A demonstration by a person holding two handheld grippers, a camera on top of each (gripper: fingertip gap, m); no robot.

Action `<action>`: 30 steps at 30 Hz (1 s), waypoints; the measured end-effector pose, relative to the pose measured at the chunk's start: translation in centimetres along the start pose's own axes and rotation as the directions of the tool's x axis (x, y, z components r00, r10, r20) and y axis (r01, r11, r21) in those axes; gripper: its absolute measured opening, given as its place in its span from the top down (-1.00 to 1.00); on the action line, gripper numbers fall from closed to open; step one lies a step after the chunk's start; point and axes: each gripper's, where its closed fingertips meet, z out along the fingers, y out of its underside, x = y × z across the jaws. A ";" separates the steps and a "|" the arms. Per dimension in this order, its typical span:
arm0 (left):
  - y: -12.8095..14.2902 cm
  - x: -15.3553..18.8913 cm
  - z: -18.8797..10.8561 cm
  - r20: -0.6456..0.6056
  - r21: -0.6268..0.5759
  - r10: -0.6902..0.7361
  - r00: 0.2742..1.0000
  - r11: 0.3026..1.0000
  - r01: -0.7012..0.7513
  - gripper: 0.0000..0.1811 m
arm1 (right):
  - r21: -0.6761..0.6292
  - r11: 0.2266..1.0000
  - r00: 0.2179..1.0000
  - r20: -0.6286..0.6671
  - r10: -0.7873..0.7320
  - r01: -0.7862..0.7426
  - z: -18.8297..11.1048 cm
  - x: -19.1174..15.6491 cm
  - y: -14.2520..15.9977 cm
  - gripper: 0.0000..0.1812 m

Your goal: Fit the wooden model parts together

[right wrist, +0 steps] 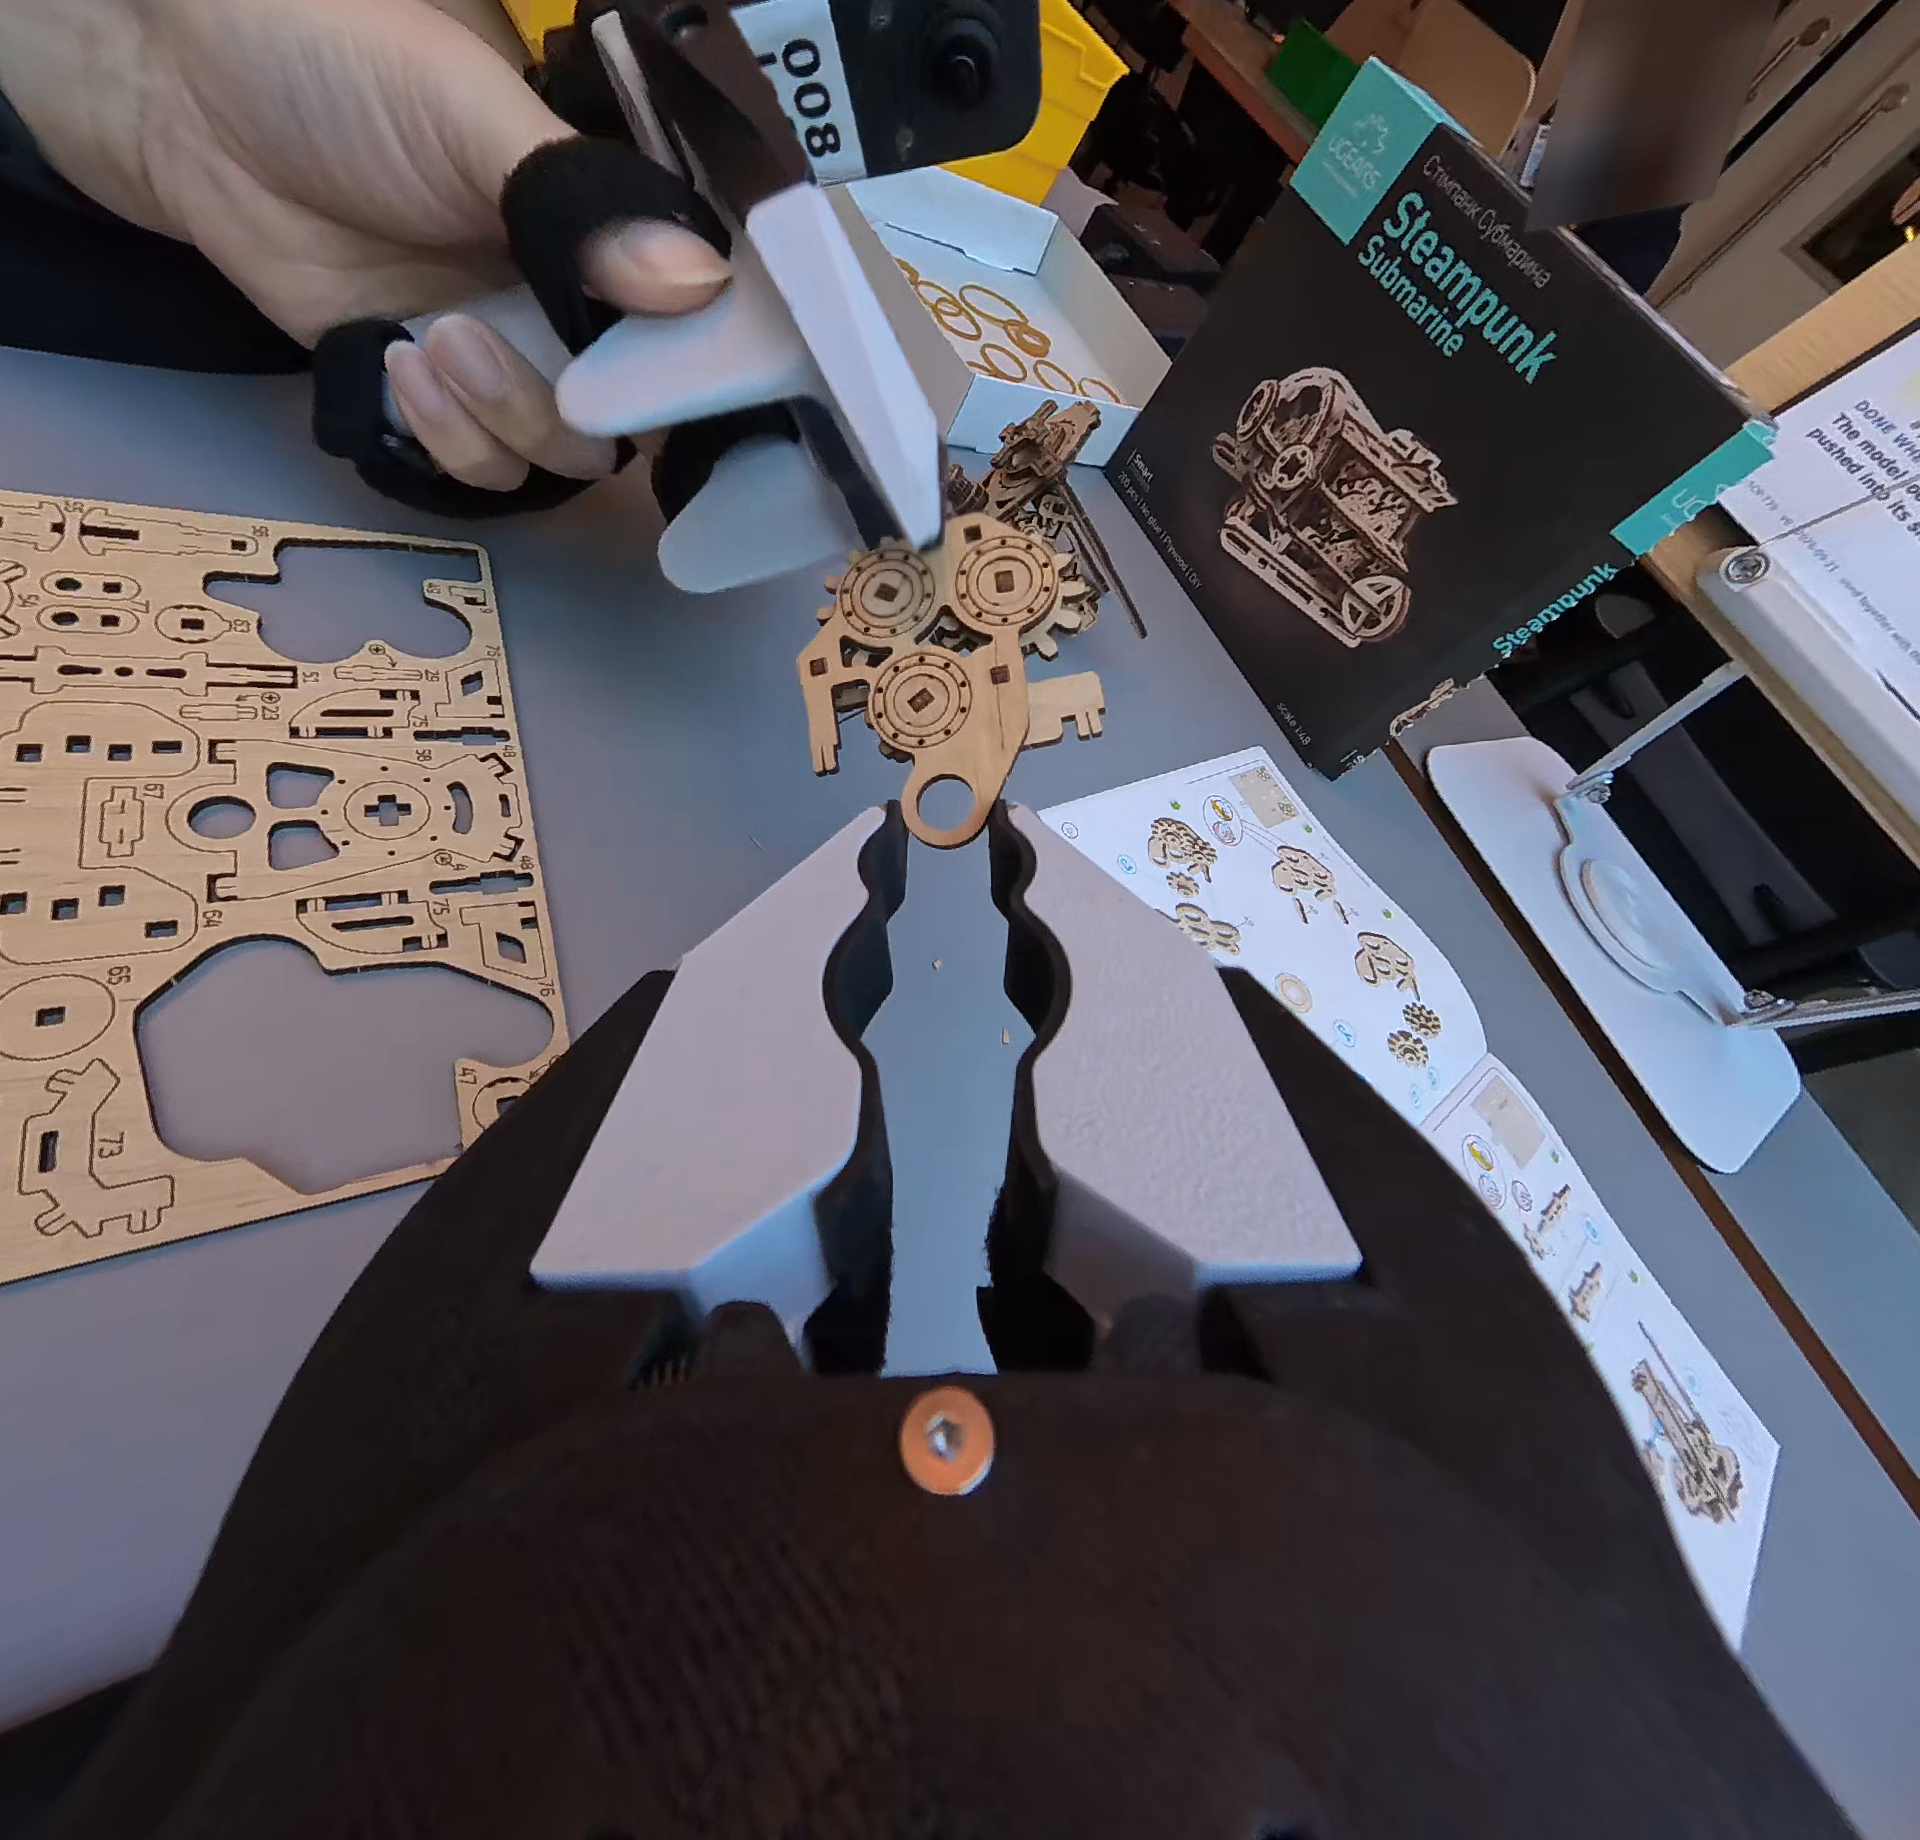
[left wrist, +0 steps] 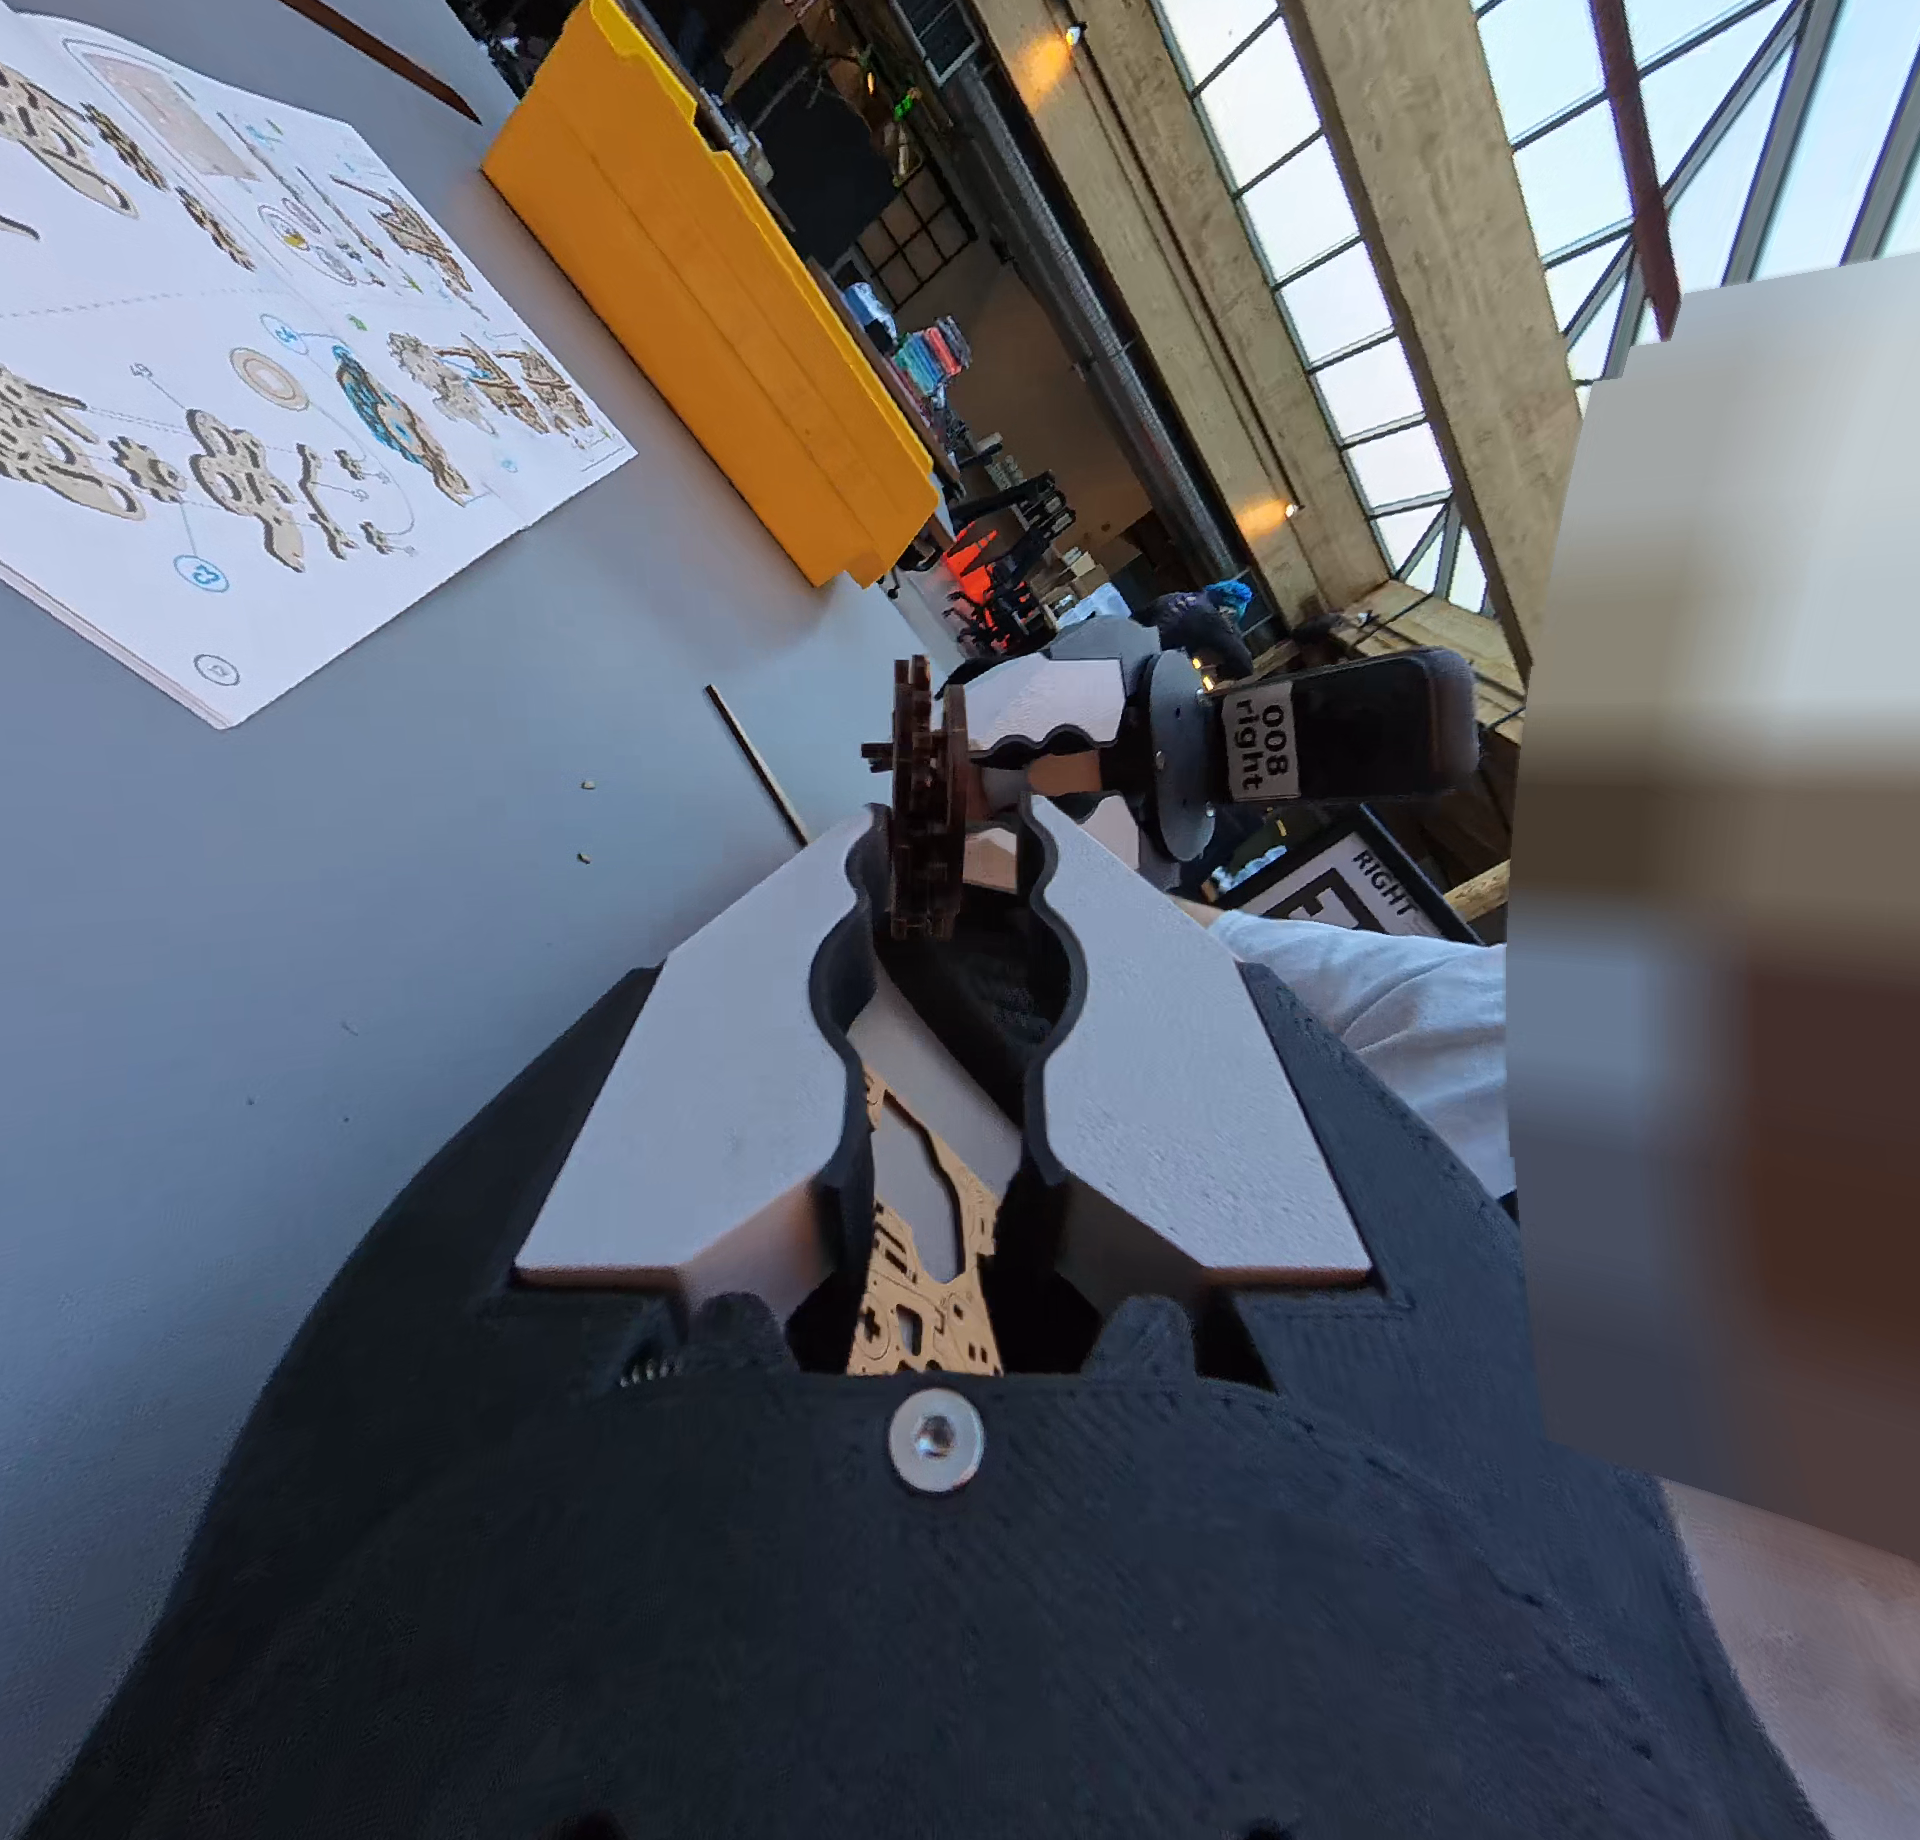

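While both tongs meet at the gear plate (right wrist: 930, 684), it hangs in the air above the table (right wrist: 665, 751). Left tongs (right wrist: 920, 533) are clenched on its top edge. Right tongs (right wrist: 945, 819) pinch its ringed lower tab, though the contact is slight. Plate's long axis runs straight away from the right tongs. Behind the plate, a white tray (right wrist: 1023, 263) holds rubber bands (right wrist: 987, 320). Left of the plate lies a parts sheet (right wrist: 260, 855).

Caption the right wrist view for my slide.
Both tongs grip a wooden gear assembly above the table.
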 end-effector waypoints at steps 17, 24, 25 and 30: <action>0.1 -1.5 -0.9 0.076 -0.058 0.050 0.996 0.997 -0.046 0.75 | -0.008 0.999 0.997 0.067 0.032 -0.032 -0.4 0.0 1.1 1.00; 0.6 -1.9 -0.9 0.116 -0.108 0.096 0.989 0.991 -0.083 0.76 | -0.110 0.992 0.971 0.220 0.092 -0.069 0.6 -2.1 3.8 0.98; 0.4 -1.9 -1.1 0.128 -0.107 0.114 0.985 0.989 -0.100 0.75 | -0.113 0.991 0.966 0.240 0.097 -0.072 0.5 -2.4 3.9 0.94; 0.8 -2.5 -1.9 0.193 -0.197 0.211 0.958 0.965 -0.172 0.74 | -0.123 0.987 0.876 0.459 0.146 -0.101 -0.2 -5.6 3.7 0.58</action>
